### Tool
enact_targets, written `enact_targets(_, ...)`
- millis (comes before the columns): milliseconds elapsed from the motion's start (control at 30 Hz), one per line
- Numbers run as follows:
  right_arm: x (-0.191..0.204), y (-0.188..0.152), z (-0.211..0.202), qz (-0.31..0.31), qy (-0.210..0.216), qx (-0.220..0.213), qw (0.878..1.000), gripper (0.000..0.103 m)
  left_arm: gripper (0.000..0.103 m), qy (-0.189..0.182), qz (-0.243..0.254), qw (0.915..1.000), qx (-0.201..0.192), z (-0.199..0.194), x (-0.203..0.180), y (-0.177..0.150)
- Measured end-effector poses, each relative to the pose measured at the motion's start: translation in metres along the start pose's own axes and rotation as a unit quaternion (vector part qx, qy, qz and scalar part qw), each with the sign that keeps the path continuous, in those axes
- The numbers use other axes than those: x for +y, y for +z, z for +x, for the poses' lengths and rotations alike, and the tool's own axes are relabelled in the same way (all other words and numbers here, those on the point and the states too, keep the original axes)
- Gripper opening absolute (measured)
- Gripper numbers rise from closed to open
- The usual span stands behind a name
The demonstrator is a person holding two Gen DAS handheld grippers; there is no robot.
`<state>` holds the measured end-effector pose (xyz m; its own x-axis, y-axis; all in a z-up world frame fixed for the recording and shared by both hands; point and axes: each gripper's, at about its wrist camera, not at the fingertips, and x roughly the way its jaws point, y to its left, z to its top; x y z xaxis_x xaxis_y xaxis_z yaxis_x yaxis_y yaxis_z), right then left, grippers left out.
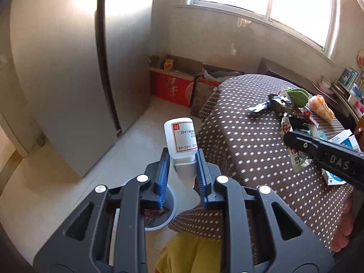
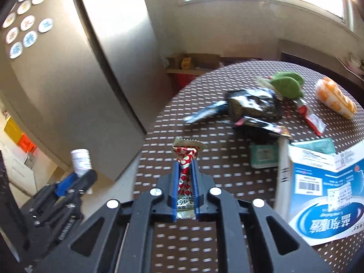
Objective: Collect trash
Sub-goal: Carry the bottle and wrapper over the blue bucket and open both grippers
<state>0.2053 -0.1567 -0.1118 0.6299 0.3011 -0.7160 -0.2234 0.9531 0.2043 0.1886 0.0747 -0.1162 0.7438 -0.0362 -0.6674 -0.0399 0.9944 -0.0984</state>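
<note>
Steel fridge [image 1: 68,72] with round magnets [image 2: 25,25], red cardboard box [image 1: 173,86], sunlit window [image 1: 268,2]

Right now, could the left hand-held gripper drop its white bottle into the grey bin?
Probably yes. The left hand-held gripper holds the white bottle off the table edge, and the grey bin sits open below it.

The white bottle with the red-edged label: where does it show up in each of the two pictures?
Left wrist view: the white bottle is at centre, held between the left gripper fingers, above the floor beside the table.
Right wrist view: the same bottle sits small at far left, in the left gripper.
Shared landmark: the green pouch on the dotted tablecloth.
</note>
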Motion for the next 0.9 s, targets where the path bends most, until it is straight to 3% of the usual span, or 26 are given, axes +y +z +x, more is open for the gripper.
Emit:
enact_targets(433,0.095,-0.010,0.016,-0.068,0.074,0.018,0.995,0.011,0.023,0.052,-0.046,0.9975,0.011,-0.013,0.061,-0.019)
enact_targets(767,0.128,-0.015,0.041,-0.083,0.085,0.048,0.992,0.011,0.026,0.075,-0.067,0.9937,0.048,0.012,0.088,-0.026)
enact_targets(800,0.129,-0.015,0.043,-0.083,0.085,0.050,0.992,0.011,0.045,0.081,-0.068,0.9931,0.053,0.016,0.089,-0.026)
enact_targets(833,0.130,-0.015,0.044,-0.082,0.084,0.051,0.992,0.011,0.073,0.092,-0.069,0.9919,0.055,0.020,0.092,-0.025)
enact_targets(900,0.130,-0.016,0.049,-0.082,0.082,0.054,0.992,0.011,0.074,0.106,-0.069,0.9912,0.038,0.021,0.097,-0.025)
